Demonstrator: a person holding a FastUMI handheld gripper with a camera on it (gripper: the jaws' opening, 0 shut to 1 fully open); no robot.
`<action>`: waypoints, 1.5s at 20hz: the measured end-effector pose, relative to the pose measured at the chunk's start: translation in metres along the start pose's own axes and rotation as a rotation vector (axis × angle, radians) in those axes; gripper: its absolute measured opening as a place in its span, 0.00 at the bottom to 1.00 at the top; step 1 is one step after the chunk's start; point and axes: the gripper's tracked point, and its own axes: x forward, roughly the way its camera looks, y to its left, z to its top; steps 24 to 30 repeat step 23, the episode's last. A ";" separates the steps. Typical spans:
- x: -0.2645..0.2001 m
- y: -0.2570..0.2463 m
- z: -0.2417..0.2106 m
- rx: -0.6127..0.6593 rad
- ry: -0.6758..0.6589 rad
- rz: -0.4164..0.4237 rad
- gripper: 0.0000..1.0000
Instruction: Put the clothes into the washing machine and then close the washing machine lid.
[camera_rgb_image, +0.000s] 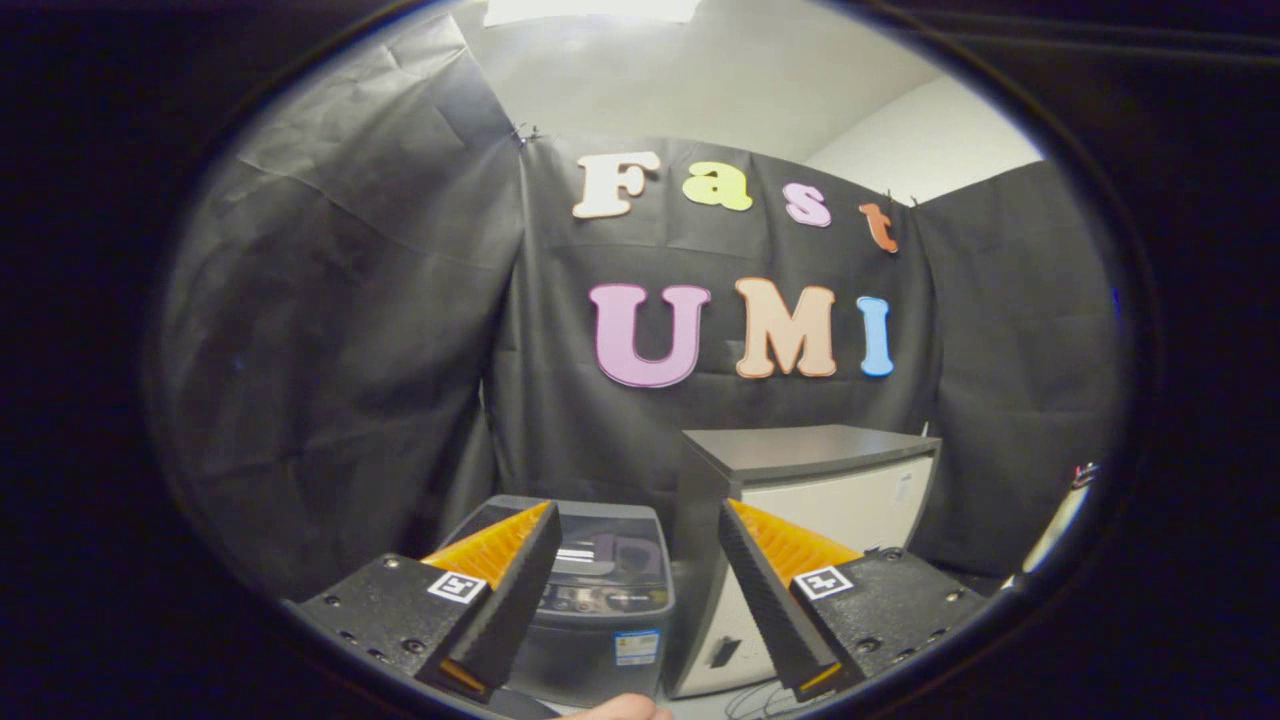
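Gripper: fingers spread wide apart, nothing btwn them, held above floor level facing booth wall.
Washing machine: small grey top-loader, just ahead of and btwn fingers, lid looks down; blue sticker on front, text too small to read.
Cabinet: white w/ dark top, touching or just beside washer's right side.
Clothes: can't tell where.

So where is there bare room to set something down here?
The flat dark top of the white cabinet is bare. The grey top-loading washing machine stands close beside it, lid down, its top slim. The gripper is open and holds nothing.
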 end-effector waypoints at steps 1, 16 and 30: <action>0.000 -0.005 -0.002 0.010 -0.003 -0.001 0.96; 0.000 -0.053 0.002 0.082 -0.058 0.016 0.97; -0.003 -0.078 0.014 0.062 -0.148 -0.049 0.97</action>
